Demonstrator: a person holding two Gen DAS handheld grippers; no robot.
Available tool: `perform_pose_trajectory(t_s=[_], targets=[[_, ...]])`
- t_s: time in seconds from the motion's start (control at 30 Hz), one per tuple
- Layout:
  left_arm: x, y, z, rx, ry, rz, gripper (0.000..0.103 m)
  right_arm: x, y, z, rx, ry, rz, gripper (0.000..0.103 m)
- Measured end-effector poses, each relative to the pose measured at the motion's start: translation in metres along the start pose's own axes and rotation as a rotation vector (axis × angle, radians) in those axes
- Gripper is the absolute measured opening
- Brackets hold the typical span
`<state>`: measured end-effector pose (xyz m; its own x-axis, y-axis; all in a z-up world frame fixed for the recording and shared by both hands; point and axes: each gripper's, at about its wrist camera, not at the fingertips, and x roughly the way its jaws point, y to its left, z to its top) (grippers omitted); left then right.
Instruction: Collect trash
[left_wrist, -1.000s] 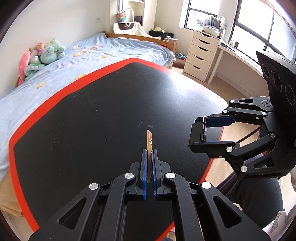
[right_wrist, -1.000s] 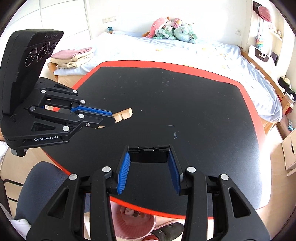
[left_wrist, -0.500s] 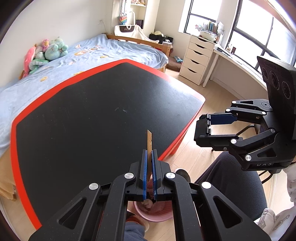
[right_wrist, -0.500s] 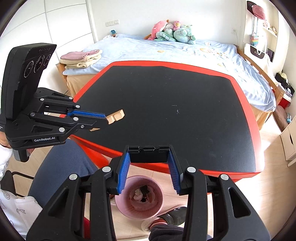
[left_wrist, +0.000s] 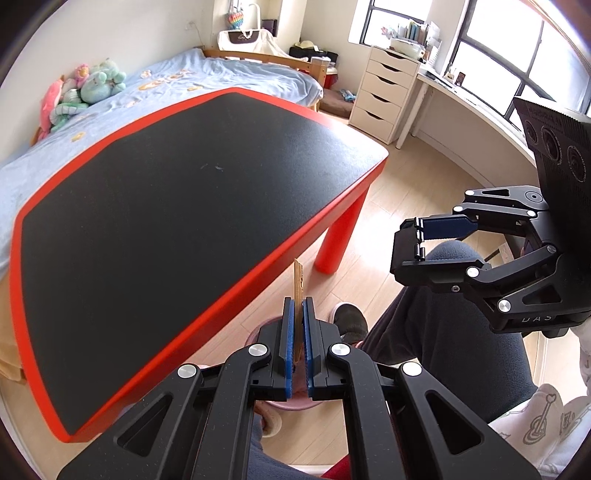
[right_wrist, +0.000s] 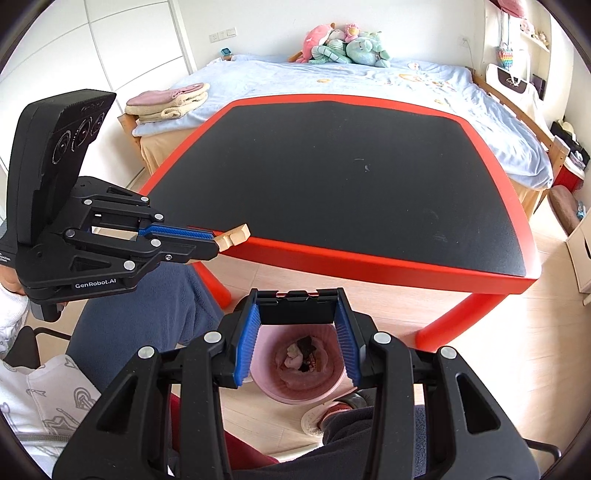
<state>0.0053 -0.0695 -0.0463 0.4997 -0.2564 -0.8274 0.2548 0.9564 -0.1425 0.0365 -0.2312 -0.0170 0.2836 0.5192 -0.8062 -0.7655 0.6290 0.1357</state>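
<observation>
The left tool (left_wrist: 296, 334) is clamped on a thin, flat piece of light brown wood (left_wrist: 297, 282), held edge-on so that it sticks out beyond the blue pads; in the right wrist view the same notched wooden piece (right_wrist: 234, 237) pokes out of the left tool (right_wrist: 214, 242), off the near left edge of the desk. Below the left tool, a round pink plastic trash bin (left_wrist: 255, 334) on the floor is mostly hidden by the fingers. The right tool (right_wrist: 298, 341) has its jaws apart with nothing between them, and hangs above the pink bin (right_wrist: 301, 395), which holds scraps of crumpled wrappers and paper (right_wrist: 301, 356). From the left view, the right tool (left_wrist: 419, 251) hovers to the right, over the person's dark trousered knee (left_wrist: 443, 332). The low desk with a black top and red rim (right_wrist: 369, 264) stands between the person and a bed with a light blue cover (right_wrist: 332, 79).
</observation>
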Motion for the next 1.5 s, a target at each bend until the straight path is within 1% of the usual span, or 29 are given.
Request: perform_pose_trajectory(t_s=[0.2,0.37,0.4,0.43,0.47,0.5,0.53,0.57,0.6,0.67,0.73,0.9,1.17,1.27,1.37,1.5], targets=[[0.002,-0.005,-0.008,0.0,0.013,-0.011,0.005,0.001,0.004,-0.007,-0.003,0.006,0.006,0.039],[0.001,-0.008,-0.01,0.006,0.009,-0.014,0.005,0.001,0.004,-0.008,-0.006,0.009,0.017,0.04],[0.0,-0.007,-0.009,0.007,0.007,-0.009,0.011,0.002,0.004,-0.007,-0.007,0.017,0.019,0.049],[0.001,-0.007,-0.009,0.007,0.012,-0.007,0.019,0.003,0.004,-0.006,-0.011,0.02,0.017,0.064],[0.002,-0.007,-0.009,0.003,0.013,-0.003,0.027,0.003,0.004,-0.006,-0.012,0.017,0.016,0.071],[0.002,-0.005,-0.009,-0.006,0.008,0.001,0.051,0.003,0.004,-0.007,-0.01,0.015,0.015,0.077],[0.001,-0.004,-0.009,-0.015,0.001,0.005,0.069,0.003,0.003,-0.007,-0.006,0.015,0.011,0.081],[0.0,-0.003,-0.009,-0.021,-0.007,0.011,0.078,0.004,0.002,-0.007,-0.002,0.016,0.0,0.084],[-0.001,-0.002,-0.01,-0.025,-0.018,0.02,0.09,0.004,0.001,-0.008,0.002,0.016,-0.009,0.088],[-0.003,-0.001,-0.009,-0.034,-0.02,0.032,0.091,0.004,-0.002,-0.008,0.016,0.016,-0.019,0.089],[-0.003,0.002,-0.01,-0.045,-0.022,0.041,0.095,0.005,-0.004,-0.009,0.027,0.017,-0.028,0.09],[-0.008,0.003,-0.011,-0.062,-0.035,0.05,0.095,0.004,-0.005,-0.01,0.046,0.007,-0.031,0.091],[-0.012,0.006,-0.009,-0.086,-0.039,0.038,0.095,0.002,-0.006,-0.007,0.071,0.006,-0.02,0.094],[-0.016,0.008,-0.007,-0.087,-0.047,0.057,0.095,0.002,-0.008,-0.004,0.094,0.008,-0.016,0.095],[-0.021,0.012,-0.003,-0.104,-0.061,0.07,0.095,0.0,-0.009,0.001,0.102,-0.001,-0.024,0.095],[-0.029,0.023,0.006,-0.123,-0.081,0.089,0.095,-0.006,-0.011,0.017,0.098,-0.039,-0.04,0.096]])
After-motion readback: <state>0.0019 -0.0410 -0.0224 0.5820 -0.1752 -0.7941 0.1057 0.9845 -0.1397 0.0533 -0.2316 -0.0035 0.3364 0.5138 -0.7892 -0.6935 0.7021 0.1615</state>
